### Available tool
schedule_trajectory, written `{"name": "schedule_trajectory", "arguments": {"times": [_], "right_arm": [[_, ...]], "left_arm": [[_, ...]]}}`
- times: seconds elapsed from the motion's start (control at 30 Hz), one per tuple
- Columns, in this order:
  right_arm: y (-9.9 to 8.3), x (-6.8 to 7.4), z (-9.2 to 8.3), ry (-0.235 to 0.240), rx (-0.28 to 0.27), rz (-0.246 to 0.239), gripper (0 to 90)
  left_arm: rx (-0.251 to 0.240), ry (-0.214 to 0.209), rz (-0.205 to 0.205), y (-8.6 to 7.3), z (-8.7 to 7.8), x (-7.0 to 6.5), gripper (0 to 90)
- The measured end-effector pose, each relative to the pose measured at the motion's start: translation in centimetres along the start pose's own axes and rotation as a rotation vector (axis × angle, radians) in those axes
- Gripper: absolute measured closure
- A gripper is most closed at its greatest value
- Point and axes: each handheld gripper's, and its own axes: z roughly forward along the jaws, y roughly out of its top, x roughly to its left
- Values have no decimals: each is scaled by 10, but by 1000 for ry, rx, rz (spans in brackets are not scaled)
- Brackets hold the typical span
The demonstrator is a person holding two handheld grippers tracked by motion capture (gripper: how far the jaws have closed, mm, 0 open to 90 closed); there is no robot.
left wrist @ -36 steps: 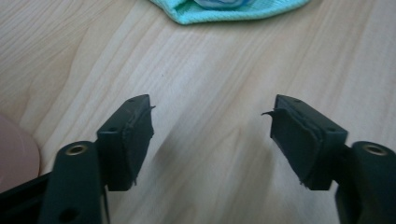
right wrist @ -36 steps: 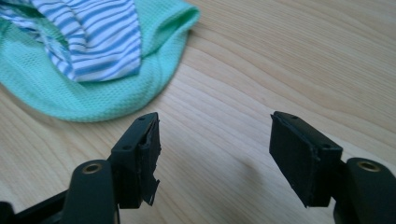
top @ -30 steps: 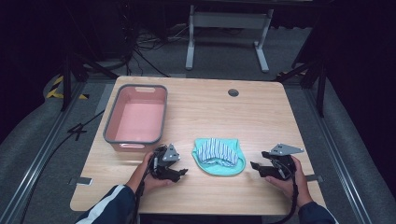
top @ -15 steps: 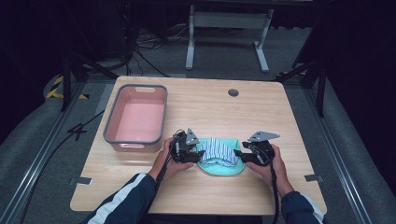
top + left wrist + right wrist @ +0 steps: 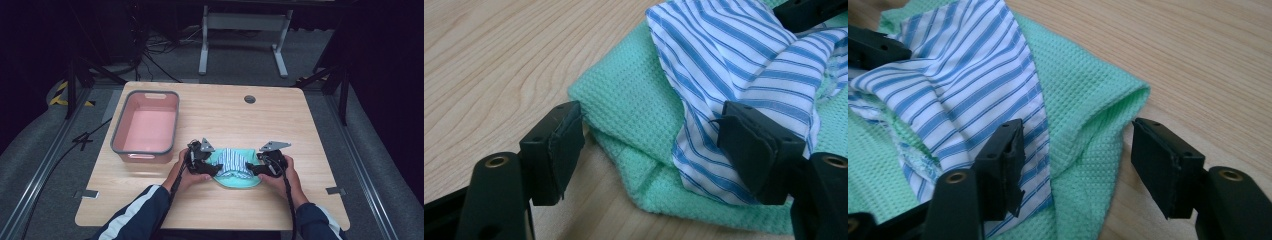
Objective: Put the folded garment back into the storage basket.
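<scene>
Waffle-weave green cloth [image 5: 634,107] – smooth striped cloth [image 5: 744,65] – matt wood table [image 5: 499,55].

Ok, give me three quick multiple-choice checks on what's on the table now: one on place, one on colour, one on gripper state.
1. Where is the pink bin?
A. left of the cloths, toward the far side
B. right of the cloths
C. under the cloths

2. What lies on top of the green waffle cloth?
A. a plain red cloth
B. a blue-and-white striped cloth
C. a black cloth

3. How do the left gripper and right gripper stand?
A. both shut on cloth
B. one open, one shut
C. both open, jaws on either side of the pile's edges

Answers: 1 A, the high view shows the bin on the table's left; 2 B, stripes drape over the green; 3 C, both gripper views show wide gaps between the jaws.
</scene>
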Motion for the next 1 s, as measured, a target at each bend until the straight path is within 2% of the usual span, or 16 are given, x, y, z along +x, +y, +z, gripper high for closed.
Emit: {"name": "schedule_trajectory", "arguments": {"times": [0.1,0.13,0.2,0.23,0.27,0.3,0.37,0.43,0.57,0.67,0.73,0.77,1.0], "right_arm": [[0,3,-1,29,-2,-20,546],[0,4,-2,36,-3,-20,596],[1,5,-2,64,5,-31,703],[1,5,-2,64,5,-31,703],[1,6,-2,69,5,-32,739],[1,6,-2,70,7,-32,767],[1,8,-2,65,10,-28,786],[1,9,-2,62,7,-27,794],[1,12,-3,40,5,-37,803],[1,13,-4,35,8,-31,808],[2,14,-5,36,10,-32,814],[2,14,-7,37,15,-40,817],[5,17,-13,42,12,-45,821]], "left_arm": [[2,-5,5,0,0,-1,281],[0,-28,20,0,-1,-1,327],[-9,-42,25,-1,-2,-2,418],[-9,-42,25,-1,-2,-2,481],[-11,-60,25,-1,-3,-3,481],[-14,-66,27,-1,-3,-2,558],[-25,-110,17,-2,-3,-1,694],[-17,-122,34,-2,-3,-1,750],[-22,-122,21,-1,-3,-2,761],[-1,-104,53,1,-4,-5,772],[3,-102,60,2,-5,-6,784],[13,-85,92,4,-6,-8,791],[21,-61,115,11,-14,-12,794]]}}
